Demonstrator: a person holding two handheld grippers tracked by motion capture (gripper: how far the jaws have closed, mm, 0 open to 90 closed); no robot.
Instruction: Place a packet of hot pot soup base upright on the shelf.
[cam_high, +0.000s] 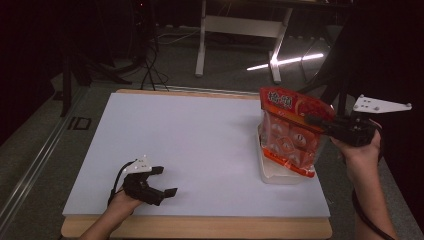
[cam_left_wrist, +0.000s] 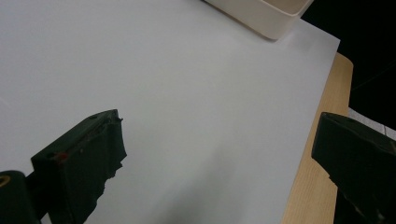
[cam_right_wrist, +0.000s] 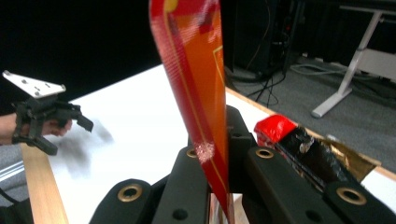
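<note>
Nearest the person, the left hand-held gripper rests low on the white tabletop with its jaws spread apart and nothing between them. Farther out on the right, the right hand-held gripper is clamped on the top edge of one red snack bag, which hangs upright, its bottom in or just above one white bin. The placing looks close to done; lowering and release appear to remain. Two grippers, one bag, one bin.

We see a dim room: grey floor crossed by a bright light streak, white desk legs far behind, black cables trailing at far left.
</note>
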